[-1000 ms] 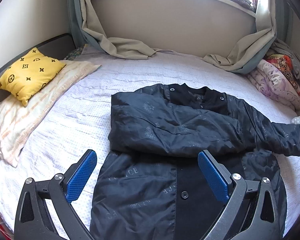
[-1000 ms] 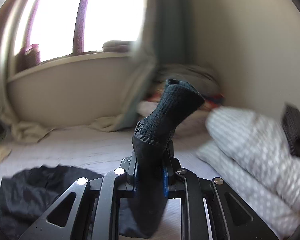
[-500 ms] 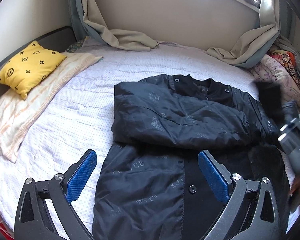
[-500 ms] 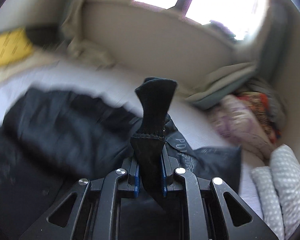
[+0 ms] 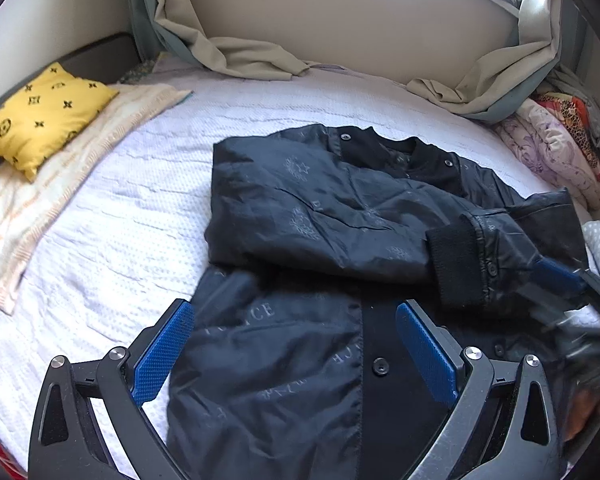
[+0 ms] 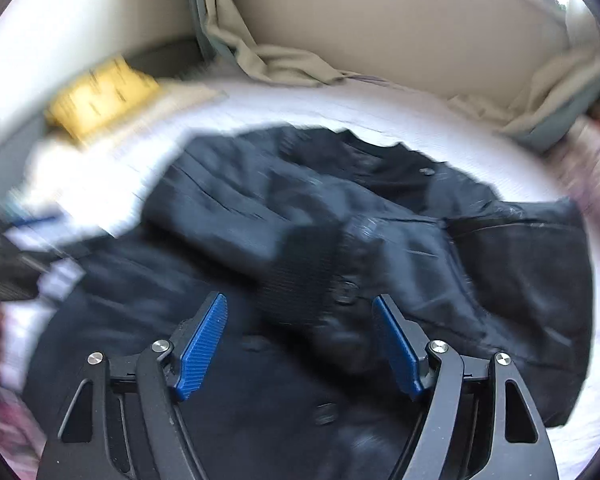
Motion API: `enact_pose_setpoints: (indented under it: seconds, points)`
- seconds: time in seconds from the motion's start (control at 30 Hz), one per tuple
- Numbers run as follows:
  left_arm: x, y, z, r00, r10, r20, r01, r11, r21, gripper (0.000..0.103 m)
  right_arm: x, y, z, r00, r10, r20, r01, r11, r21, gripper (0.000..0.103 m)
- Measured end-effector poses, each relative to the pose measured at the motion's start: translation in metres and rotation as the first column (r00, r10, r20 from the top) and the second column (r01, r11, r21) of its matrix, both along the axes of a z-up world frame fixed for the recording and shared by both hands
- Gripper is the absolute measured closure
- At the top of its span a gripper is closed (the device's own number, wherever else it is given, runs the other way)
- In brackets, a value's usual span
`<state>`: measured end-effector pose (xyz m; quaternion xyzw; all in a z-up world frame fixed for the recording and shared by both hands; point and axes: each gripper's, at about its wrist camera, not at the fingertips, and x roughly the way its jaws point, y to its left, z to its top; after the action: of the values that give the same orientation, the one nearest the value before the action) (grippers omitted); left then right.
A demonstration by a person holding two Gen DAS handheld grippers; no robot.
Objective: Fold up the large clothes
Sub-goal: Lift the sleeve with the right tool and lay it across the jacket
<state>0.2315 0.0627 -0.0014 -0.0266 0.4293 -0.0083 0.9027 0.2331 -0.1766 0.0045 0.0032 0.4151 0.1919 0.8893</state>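
Jacket (image 5: 300, 216) lies sleeves-folded — both claws spread wide.

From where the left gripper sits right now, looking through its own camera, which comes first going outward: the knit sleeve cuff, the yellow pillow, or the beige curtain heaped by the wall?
Measured from the left gripper:
1. Knit sleeve cuff, just ahead to the right, lying on the jacket.
2. Yellow pillow, far off to the left at the bed's edge.
3. Beige curtain, farthest, heaped against the back wall.

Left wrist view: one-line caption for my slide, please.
Open left gripper hovers over a black jacket on the bed, both sleeves folded across its chest.
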Motion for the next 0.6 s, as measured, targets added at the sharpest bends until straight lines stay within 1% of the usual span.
enact_pose_setpoints:
  seconds: [0.03,0.07,0.1,0.17,0.23,0.27,0.3,0.33,0.37,0.4,0.43,0.47,0.6]
  points:
    - [-0.001,-0.001,-0.001,1.0,-0.01,-0.003,0.01,1.0,-0.003,0.0,-0.002,-0.009,0.007,1.0,-0.016,0.004,0.016,0.999,0.042,0.026]
    - [-0.001,-0.002,-0.002,1.0,-0.02,-0.004,0.02,1.0,-0.007,0.0,-0.004,-0.024,0.017,0.998,-0.053,0.015,0.051,0.995,0.089,0.022]
    - [-0.002,-0.004,-0.002,0.999,-0.037,-0.007,0.037,0.999,-0.015,0.001,-0.005,-0.041,0.026,0.995,-0.1,0.029,0.095,0.987,0.127,0.02]
    - [-0.003,-0.009,-0.002,0.997,-0.08,-0.009,0.079,0.995,-0.054,0.004,0.0,-0.07,0.04,0.98,-0.193,0.054,0.182,0.969,0.165,0.02]
    - [-0.002,-0.013,-0.004,0.993,-0.116,-0.019,0.113,0.987,-0.119,0.008,0.002,-0.099,0.051,0.959,-0.277,0.063,0.26,0.944,0.202,0.02]
    - [0.0,-0.015,-0.006,0.99,-0.136,-0.031,0.128,0.975,-0.18,0.01,0.002,-0.114,0.056,0.945,-0.322,0.059,0.302,0.926,0.225,0.02]
    - [0.002,-0.017,-0.008,0.988,-0.148,-0.038,0.136,0.966,-0.218,0.011,0.002,-0.127,0.06,0.932,-0.359,0.052,0.335,0.907,0.255,0.02]
    - [0.004,-0.021,-0.011,0.985,-0.164,-0.049,0.145,0.954,-0.263,0.012,0.003,-0.137,0.062,0.923,-0.382,0.044,0.356,0.893,0.275,0.02]
    - [0.007,-0.024,-0.013,0.984,-0.171,-0.056,0.149,0.947,-0.284,0.016,0.002,-0.146,0.064,0.914,-0.404,0.037,0.376,0.879,0.294,0.02]
    - [0.011,-0.031,-0.016,0.979,-0.191,-0.067,0.16,0.935,-0.316,0.018,0.0,-0.154,0.066,0.906,-0.423,0.031,0.393,0.865,0.311,0.02]
    - [0.013,-0.036,-0.017,0.976,-0.206,-0.073,0.171,0.928,-0.332,0.023,-0.002,-0.162,0.068,0.897,-0.44,0.025,0.409,0.853,0.325,0.02]
    - [0.018,-0.045,-0.02,0.969,-0.234,-0.082,0.191,0.915,-0.355,0.026,-0.002,-0.168,0.069,0.891,-0.453,0.02,0.421,0.844,0.332,0.02]
    - [0.038,-0.071,-0.029,0.951,-0.287,-0.111,0.22,0.888,-0.405,0.028,0.0,-0.178,0.068,0.882,-0.47,0.0,0.439,0.823,0.36,0.02]
